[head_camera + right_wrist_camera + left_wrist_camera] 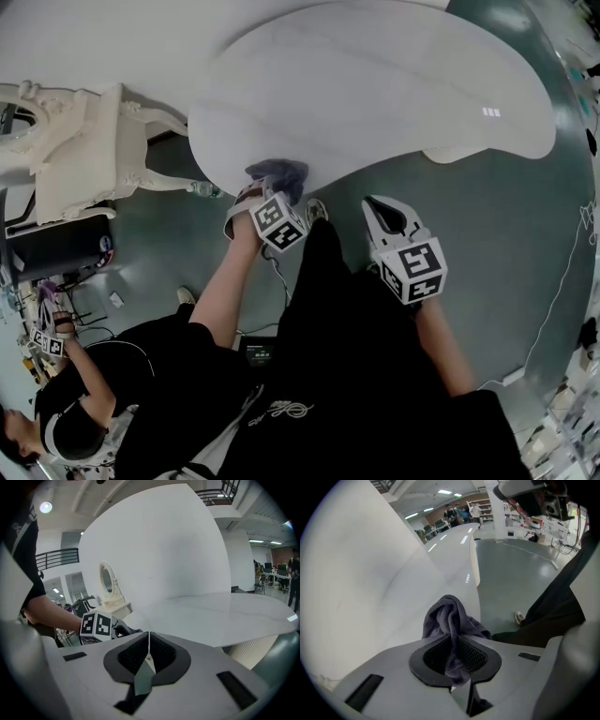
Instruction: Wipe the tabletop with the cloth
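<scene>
A purple-grey cloth (278, 173) lies bunched on the near edge of the white oval tabletop (375, 84). My left gripper (265, 190) is shut on it and presses it against the table. In the left gripper view the cloth (449, 618) runs up from between the dark pads (474, 656) of that gripper (453, 660), with the tabletop (393, 588) beyond. My right gripper (381, 206) hangs over the floor just off the table's near edge, shut with nothing in it. In the right gripper view its jaws (148, 649) meet, and the left gripper's marker cube (96, 624) shows at the left.
A white ornate chair (89, 150) stands left of the table on the green floor (487, 244). A person in black (89, 403) sits at the lower left. The table's ribbed white base (248, 651) shows under the top, and an oval mirror (107, 581) stands far behind.
</scene>
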The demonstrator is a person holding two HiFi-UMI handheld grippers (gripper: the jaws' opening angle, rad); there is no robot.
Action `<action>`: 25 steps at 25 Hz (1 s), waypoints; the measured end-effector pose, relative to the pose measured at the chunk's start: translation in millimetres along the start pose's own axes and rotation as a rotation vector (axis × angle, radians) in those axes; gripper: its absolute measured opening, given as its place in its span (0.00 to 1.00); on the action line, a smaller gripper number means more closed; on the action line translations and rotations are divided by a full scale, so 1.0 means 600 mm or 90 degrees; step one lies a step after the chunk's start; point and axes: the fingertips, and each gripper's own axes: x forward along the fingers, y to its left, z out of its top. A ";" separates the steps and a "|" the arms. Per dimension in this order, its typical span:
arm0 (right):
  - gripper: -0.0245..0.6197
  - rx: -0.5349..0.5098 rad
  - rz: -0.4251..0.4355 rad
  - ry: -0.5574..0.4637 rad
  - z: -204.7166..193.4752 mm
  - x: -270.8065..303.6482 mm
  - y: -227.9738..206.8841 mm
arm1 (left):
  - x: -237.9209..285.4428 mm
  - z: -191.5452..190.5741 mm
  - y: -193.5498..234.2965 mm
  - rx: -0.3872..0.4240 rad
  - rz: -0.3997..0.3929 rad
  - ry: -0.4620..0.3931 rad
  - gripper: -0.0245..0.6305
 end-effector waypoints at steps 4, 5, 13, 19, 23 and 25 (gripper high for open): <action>0.06 -0.007 -0.001 -0.012 -0.012 -0.040 -0.018 | -0.036 0.047 -0.040 -0.056 -0.004 -0.042 0.11; 0.06 -0.006 0.000 -0.015 -0.016 -0.050 -0.021 | -0.051 0.058 -0.047 -0.076 -0.001 -0.056 0.11; 0.06 -0.043 -0.060 -0.090 0.004 -0.156 -0.052 | -0.227 0.181 -0.061 -0.216 0.058 -0.270 0.11; 0.06 -0.121 -0.166 -0.209 0.095 -0.255 -0.055 | -0.407 0.272 -0.052 -0.268 0.078 -0.535 0.11; 0.06 -0.126 -0.215 -0.283 0.174 -0.299 -0.081 | -0.490 0.344 -0.041 -0.244 0.086 -0.628 0.11; 0.06 -0.116 -0.239 -0.292 0.196 -0.307 -0.102 | -0.496 0.370 -0.037 -0.185 0.082 -0.619 0.11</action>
